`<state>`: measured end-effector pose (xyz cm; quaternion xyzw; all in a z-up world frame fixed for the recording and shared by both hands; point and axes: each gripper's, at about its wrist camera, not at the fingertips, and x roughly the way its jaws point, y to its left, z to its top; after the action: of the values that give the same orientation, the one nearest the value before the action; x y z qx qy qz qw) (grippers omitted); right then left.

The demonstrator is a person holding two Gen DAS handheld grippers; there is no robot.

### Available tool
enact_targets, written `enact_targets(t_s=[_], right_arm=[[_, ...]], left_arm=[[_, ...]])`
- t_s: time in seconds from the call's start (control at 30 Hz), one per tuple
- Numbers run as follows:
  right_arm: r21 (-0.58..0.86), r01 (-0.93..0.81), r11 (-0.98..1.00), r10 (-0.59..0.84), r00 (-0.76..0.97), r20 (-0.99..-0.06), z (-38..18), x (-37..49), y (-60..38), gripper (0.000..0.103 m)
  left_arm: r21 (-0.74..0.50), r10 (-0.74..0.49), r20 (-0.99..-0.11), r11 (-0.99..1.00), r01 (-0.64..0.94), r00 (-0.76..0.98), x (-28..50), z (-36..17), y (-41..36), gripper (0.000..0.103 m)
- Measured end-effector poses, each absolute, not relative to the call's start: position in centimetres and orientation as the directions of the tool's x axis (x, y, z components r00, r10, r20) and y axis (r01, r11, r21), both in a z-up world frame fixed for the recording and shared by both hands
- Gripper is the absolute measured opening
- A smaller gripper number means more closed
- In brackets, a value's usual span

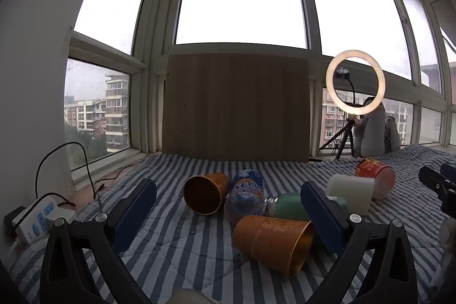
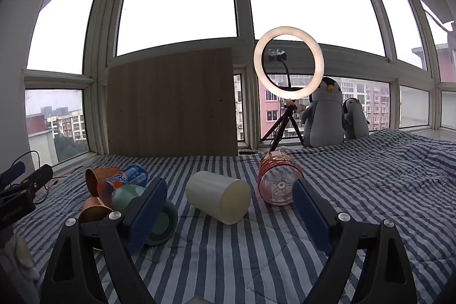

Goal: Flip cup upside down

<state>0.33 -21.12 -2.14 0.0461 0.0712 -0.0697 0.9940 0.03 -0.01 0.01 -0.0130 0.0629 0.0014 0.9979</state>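
Two orange paper cups lie on their sides on the striped bedspread. The near cup [image 1: 273,242] lies between my left gripper's fingers, mouth toward the right. The far cup [image 1: 206,194] faces me with its mouth open. A white cup [image 2: 218,197] lies on its side ahead of my right gripper [image 2: 229,214], between its open fingers but farther off. My left gripper [image 1: 228,215] is open and empty. The right gripper is open and empty. The orange cups also show at the left of the right wrist view [image 2: 98,180].
A green flask [image 2: 136,197] and a soda bottle [image 1: 245,195] lie among the cups. A clear orange bottle [image 2: 278,183] lies to the right. A wooden board [image 1: 236,107], a ring light on a tripod [image 2: 288,66] and plush penguins [image 2: 323,116] stand at the window. A power strip [image 1: 34,220] lies at the left.
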Motion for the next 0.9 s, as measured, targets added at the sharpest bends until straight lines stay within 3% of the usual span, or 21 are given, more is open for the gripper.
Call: enact_targets(t_s=[0.9], right_arm=[[0.085,0.143,0.986,-0.13,0.98,-0.148,-2.2,0.37,-21.04,0.088]], left_arm=[[-0.022,0.002,-0.125,1.0,-0.004,0.992,0.03,0.01,-0.03,0.103]])
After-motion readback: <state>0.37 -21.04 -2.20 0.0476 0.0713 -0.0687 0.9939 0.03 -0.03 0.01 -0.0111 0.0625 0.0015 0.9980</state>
